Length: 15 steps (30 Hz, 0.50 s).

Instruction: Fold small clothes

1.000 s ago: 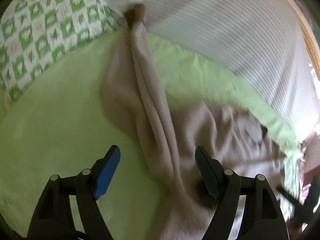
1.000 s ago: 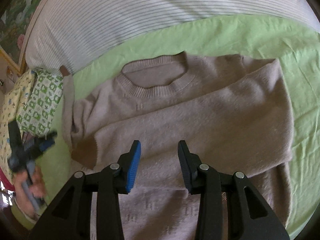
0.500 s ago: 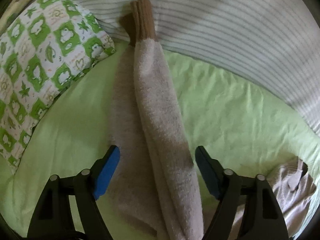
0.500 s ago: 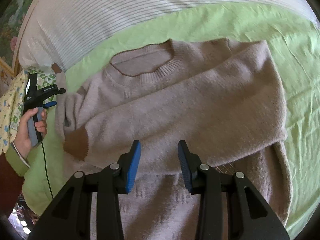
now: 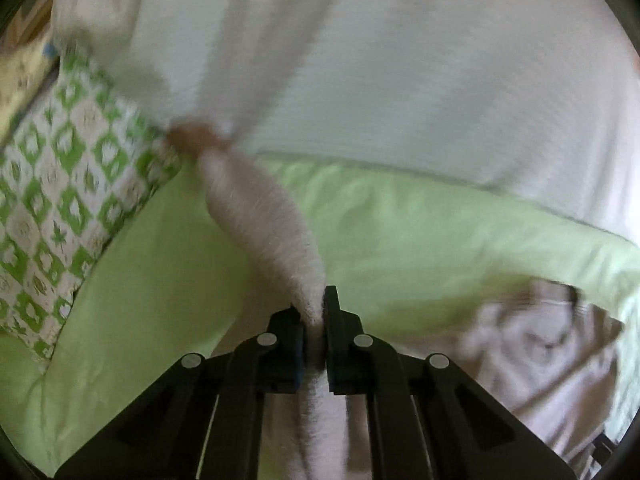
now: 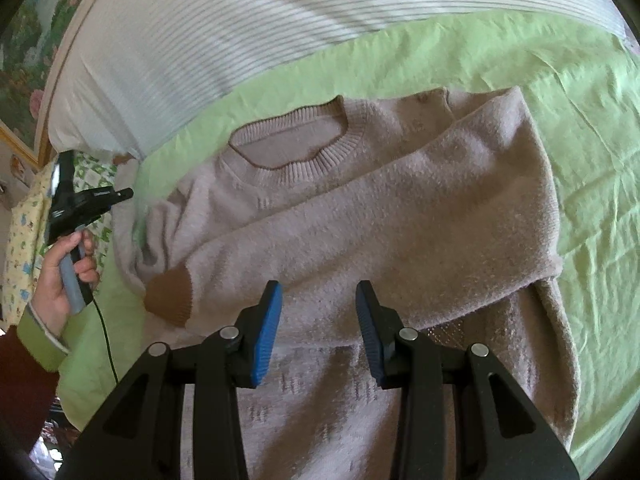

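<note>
A sleeve (image 5: pixel 260 216) of the jumper (image 6: pixel 360 216) is pinched between the closed jaws of the left tongs (image 5: pixel 314 320), while the right tongs (image 6: pixel 318 328) are held parted and empty over the jumper, which is spread on the green sheet (image 6: pixel 580 92) near the striped pillow (image 6: pixel 240 32).

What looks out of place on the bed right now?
One sweater sleeve stretches off the green sheet, its brown cuff against the striped bedding. The left gripper is clamped on it; the other sleeve is already folded across the sweater.
</note>
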Motion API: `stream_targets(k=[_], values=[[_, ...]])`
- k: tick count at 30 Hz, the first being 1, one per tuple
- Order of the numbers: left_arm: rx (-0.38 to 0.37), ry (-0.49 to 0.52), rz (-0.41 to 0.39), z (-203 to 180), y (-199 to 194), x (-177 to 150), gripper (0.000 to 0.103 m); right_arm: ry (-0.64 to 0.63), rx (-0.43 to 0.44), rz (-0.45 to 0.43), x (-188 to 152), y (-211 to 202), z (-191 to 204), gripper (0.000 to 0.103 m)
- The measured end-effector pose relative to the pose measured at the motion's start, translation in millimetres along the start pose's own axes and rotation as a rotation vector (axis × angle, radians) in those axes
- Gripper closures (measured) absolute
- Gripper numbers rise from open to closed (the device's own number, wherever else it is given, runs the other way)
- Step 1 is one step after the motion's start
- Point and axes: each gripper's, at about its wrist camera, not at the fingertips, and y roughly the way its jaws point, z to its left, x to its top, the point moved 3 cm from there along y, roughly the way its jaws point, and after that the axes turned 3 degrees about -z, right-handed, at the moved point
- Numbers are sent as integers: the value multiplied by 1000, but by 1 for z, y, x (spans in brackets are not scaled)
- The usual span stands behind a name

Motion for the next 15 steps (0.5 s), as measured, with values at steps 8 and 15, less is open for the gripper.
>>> stream_targets(k=[8, 15], values=[[-255, 260, -126, -140, -105, -29, 97, 56, 12, -60, 0, -27, -12, 63], [-334, 586, 8, -256, -101, -145, 66, 148, -14, -87, -4, -45, -39, 63]])
